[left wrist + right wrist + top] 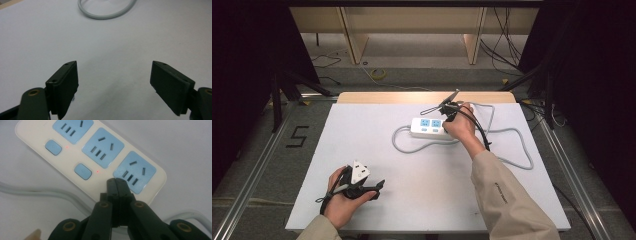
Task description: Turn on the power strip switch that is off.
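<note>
Power strip (90,157) lies on the bench (377,165); its third switch is covered by the right tongs (116,182), pressed together. Left tongs (113,87) rest spread, pinching nothing.

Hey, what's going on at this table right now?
A person works with a gripper in each hand. The right gripper, fingers shut together with nothing between them, has its tip over the near edge of a white power strip, where a third switch would be; two switches beside it show red lights. The left gripper waits open over the bare table, holding nothing.
</note>
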